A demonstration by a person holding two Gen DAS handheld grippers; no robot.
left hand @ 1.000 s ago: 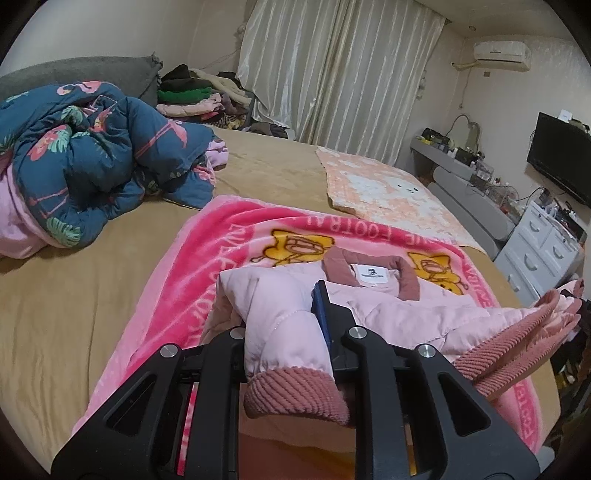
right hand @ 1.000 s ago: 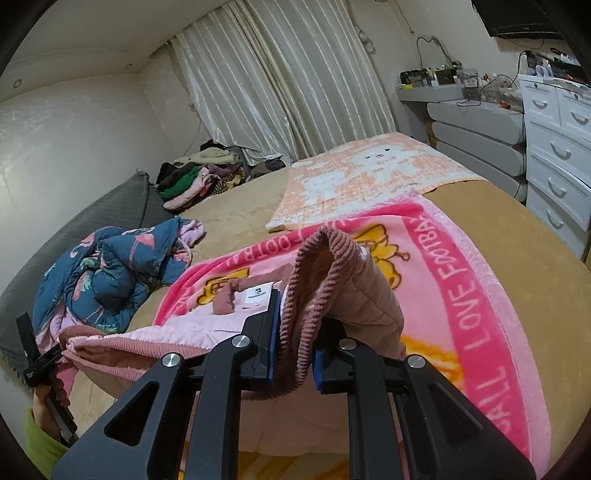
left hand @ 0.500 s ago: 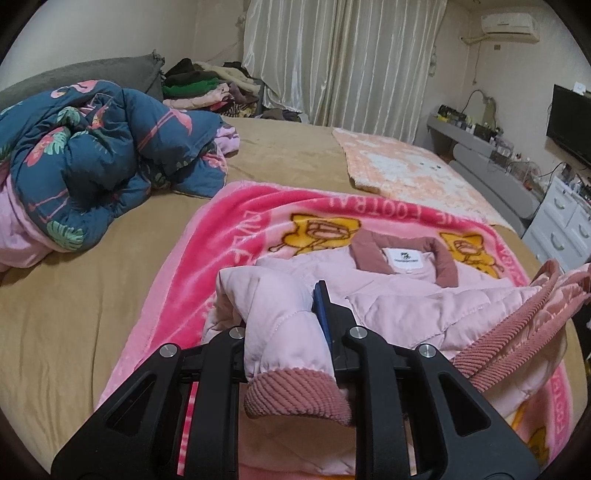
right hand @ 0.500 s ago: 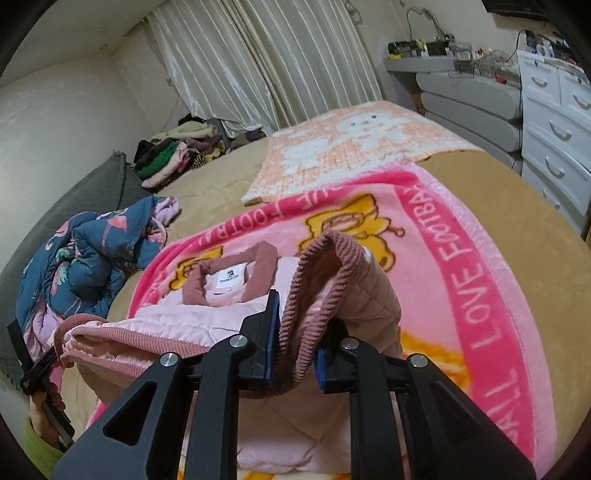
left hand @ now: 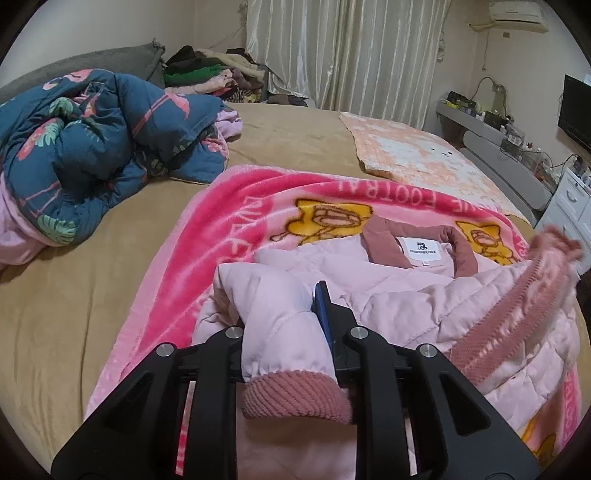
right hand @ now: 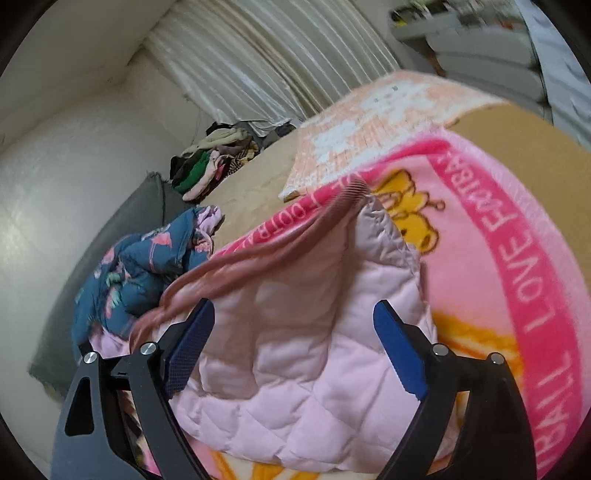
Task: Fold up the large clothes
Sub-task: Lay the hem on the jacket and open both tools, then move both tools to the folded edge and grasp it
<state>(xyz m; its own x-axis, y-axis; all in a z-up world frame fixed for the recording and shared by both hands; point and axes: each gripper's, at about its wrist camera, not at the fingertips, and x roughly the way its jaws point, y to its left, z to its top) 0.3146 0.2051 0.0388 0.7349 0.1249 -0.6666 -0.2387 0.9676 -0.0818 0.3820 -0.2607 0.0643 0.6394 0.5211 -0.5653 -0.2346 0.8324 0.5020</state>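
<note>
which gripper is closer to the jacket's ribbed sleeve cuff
Left. The left gripper is shut on the sleeve just above the ribbed cuff. The right gripper sits at the jacket's other side, jaws just opened.

A home bedroom: a wide bed (left hand: 288, 147) with a bundled quilt (left hand: 92, 147), drawn curtains (left hand: 351, 55), wall air conditioner (left hand: 517, 14) and dresser (left hand: 572, 199)
</note>
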